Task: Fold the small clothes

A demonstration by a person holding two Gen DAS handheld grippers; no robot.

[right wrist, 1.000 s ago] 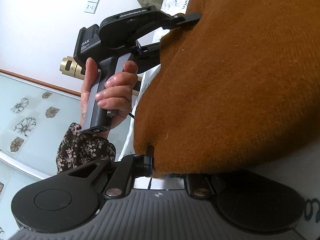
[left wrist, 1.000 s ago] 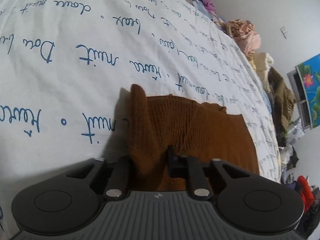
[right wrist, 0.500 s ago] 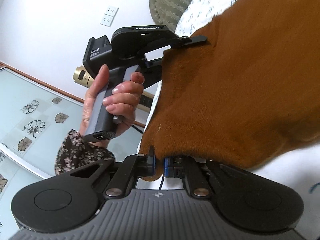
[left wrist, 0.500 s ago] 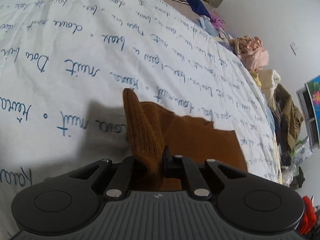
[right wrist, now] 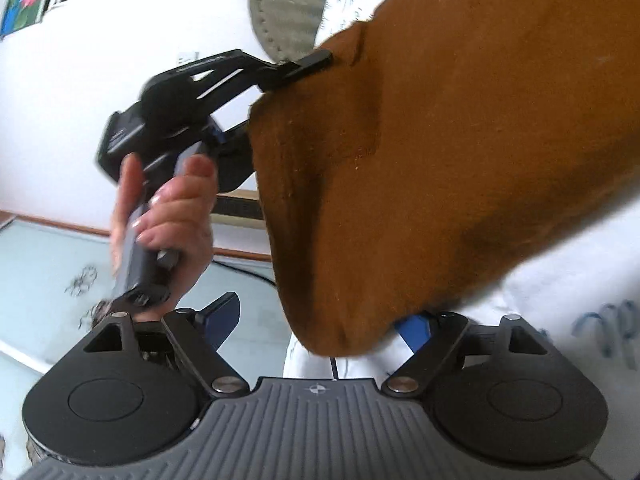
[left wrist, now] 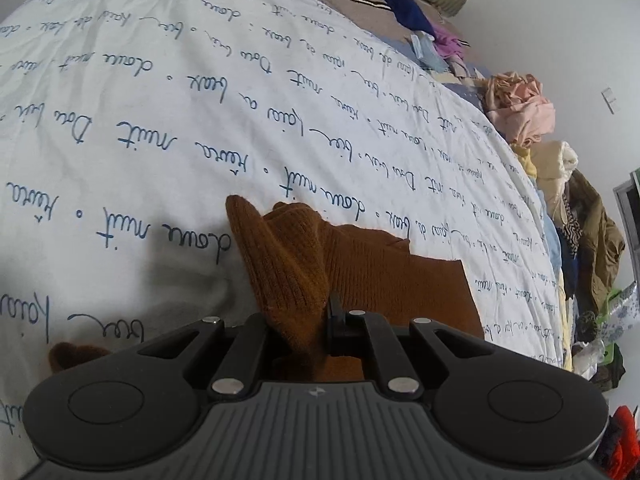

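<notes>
Left wrist view looks steeply down over the bed sheet [left wrist: 160, 120]; right looks level, close; both share the brown garment [left wrist: 360, 264].

The light is soft and even, and no lamp or window can be seen as its source. In the left wrist view the picture is sharp, and a grey shadow lies on the white bedsheet [left wrist: 160, 128] beside the brown knit garment [left wrist: 360, 264]. Straight lines bend strongly near the edges. The right wrist view is blurred, most at the hand [right wrist: 168, 216] and the wall.
</notes>
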